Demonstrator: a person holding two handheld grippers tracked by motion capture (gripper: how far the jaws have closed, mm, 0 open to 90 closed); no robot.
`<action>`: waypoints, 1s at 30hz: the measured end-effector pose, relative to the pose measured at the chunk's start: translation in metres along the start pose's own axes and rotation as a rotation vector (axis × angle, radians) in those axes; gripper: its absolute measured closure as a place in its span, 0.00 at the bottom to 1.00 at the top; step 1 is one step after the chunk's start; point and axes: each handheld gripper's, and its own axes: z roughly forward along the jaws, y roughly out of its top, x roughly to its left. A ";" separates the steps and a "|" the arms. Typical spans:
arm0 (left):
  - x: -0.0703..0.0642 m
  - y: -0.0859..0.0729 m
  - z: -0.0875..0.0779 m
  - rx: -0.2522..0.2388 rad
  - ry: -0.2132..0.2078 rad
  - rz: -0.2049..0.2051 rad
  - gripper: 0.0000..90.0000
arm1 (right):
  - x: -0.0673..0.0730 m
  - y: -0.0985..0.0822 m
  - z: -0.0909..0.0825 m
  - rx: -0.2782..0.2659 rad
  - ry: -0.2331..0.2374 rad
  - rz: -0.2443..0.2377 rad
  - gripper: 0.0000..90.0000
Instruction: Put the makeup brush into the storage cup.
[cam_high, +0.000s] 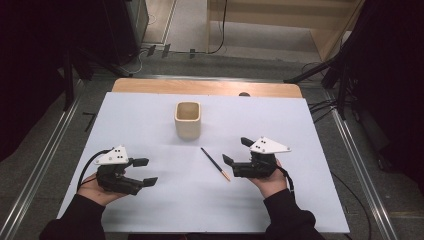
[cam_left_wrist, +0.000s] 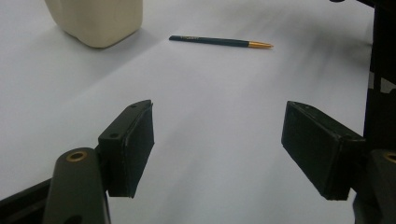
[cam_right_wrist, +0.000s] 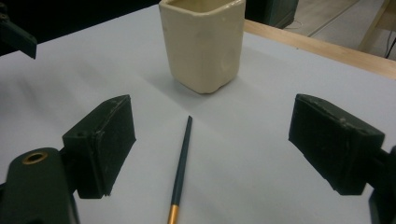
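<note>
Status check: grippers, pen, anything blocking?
Left gripper open, right gripper open. Pen flat beside right gripper, untouched. Cream cup upright behind it. Nothing blocking.

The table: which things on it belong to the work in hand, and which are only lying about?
Part of the work:
- pen, lying flat between the open jaws of the right gripper
- cream cup, upright and empty
- left gripper, open, apart from both

Only lying about:
- cables on the floor beyond the table

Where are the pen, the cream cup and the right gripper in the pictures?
pen (cam_high: 215, 163), high view, middle of its dark shaft.
cream cup (cam_right_wrist: 204, 44), right gripper view, its front wall.
right gripper (cam_high: 237, 151), high view, midway between its open fingertips.
</note>
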 end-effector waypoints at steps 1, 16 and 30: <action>0.000 0.000 0.000 0.003 0.000 0.001 0.29 | 0.001 0.001 0.002 -0.005 -0.002 -0.001 0.17; 0.000 0.000 0.000 0.005 -0.004 0.001 0.29 | 0.007 0.016 0.030 -0.035 -0.015 0.018 0.18; -0.001 -0.001 0.002 0.019 0.005 0.006 0.29 | 0.015 0.032 0.052 0.235 0.045 -0.046 0.18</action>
